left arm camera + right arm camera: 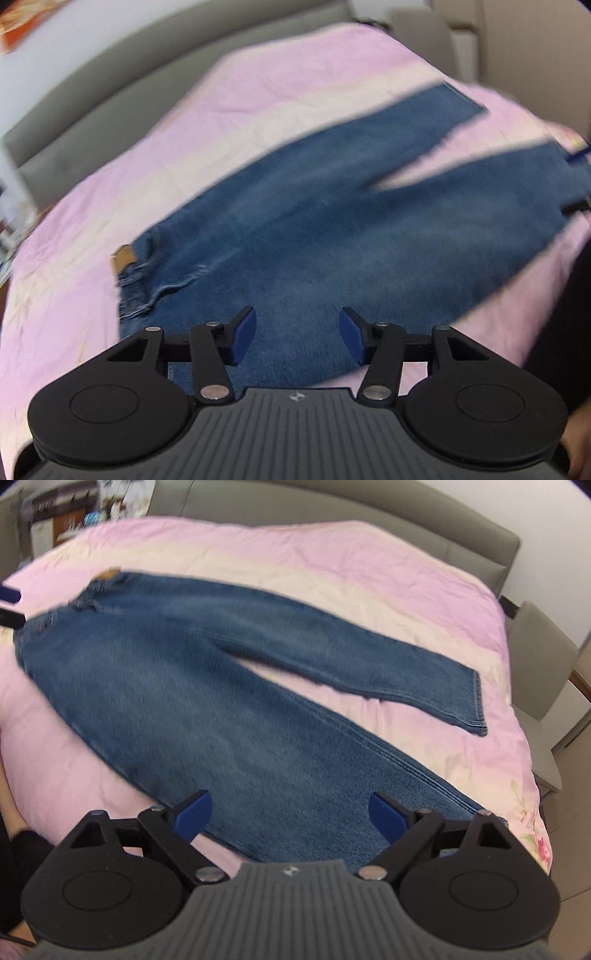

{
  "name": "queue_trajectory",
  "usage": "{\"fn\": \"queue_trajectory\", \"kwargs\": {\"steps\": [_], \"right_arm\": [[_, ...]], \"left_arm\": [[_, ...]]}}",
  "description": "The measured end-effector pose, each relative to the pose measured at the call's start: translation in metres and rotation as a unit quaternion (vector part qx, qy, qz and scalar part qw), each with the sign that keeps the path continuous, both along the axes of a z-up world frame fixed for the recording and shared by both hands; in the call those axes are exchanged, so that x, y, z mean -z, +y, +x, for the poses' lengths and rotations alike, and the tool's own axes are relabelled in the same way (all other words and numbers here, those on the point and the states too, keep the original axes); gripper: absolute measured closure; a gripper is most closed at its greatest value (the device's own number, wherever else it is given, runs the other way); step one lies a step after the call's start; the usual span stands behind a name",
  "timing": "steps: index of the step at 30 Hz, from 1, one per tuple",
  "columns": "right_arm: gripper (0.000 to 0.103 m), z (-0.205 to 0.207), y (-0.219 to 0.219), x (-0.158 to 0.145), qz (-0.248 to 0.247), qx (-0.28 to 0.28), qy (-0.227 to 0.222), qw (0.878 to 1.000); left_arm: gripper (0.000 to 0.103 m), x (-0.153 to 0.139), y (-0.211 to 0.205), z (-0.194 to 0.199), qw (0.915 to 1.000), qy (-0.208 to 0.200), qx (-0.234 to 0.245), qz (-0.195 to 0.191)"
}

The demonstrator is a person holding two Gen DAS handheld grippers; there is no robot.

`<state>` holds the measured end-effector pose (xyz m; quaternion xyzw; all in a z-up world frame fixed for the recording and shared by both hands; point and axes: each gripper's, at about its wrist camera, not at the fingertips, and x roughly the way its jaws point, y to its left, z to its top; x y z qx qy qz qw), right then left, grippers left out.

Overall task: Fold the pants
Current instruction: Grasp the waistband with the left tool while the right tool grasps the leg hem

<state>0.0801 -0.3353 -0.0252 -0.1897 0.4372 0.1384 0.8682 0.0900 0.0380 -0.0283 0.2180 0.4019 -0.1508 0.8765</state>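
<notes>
Two tools, both agape and empty: left tool [297, 334] hovers over the waist, right tool [290, 818] over a hem. Pants [207, 686] lie flat, legs splayed, across the bed [332, 561], presumably positioned for lengthwise folding.

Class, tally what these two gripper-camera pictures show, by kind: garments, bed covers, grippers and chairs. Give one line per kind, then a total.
Jeans: 1
Pink bed cover: 1
Grippers: 2, the left gripper and the right gripper
Grey chair: 1
Total: 5
</notes>
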Motion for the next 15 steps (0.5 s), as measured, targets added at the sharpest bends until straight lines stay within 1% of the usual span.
{"fn": "queue_trajectory", "kwargs": {"steps": [3,5,6,8,11,13,15], "right_arm": [[0.021,0.013,-0.004,0.015,-0.014,-0.015,0.040,0.999],[0.025,0.022,-0.008,0.024,-0.014,-0.015,0.068,0.997],[0.026,0.025,-0.010,0.028,-0.015,-0.015,0.081,0.996],[0.026,0.030,-0.013,0.035,-0.018,-0.015,0.104,0.994],[0.026,0.036,-0.016,0.046,-0.024,-0.018,0.132,0.991],[0.026,0.039,-0.019,0.053,-0.030,-0.016,0.150,0.988],[0.026,0.044,-0.024,0.060,-0.041,-0.010,0.166,0.985]], "left_arm": [[0.038,0.015,0.007,0.007,0.9973,0.020,0.060,0.039],[0.037,0.026,0.013,0.010,0.9928,0.032,0.095,0.066],[0.033,0.033,0.016,0.012,0.9892,0.042,0.114,0.082],[0.030,0.047,0.021,0.014,0.9796,0.062,0.149,0.119],[0.029,0.071,0.028,0.016,0.9607,0.091,0.193,0.177],[0.028,0.088,0.036,0.021,0.9486,0.116,0.210,0.206],[0.027,0.105,0.044,0.025,0.9380,0.136,0.212,0.238]]}}
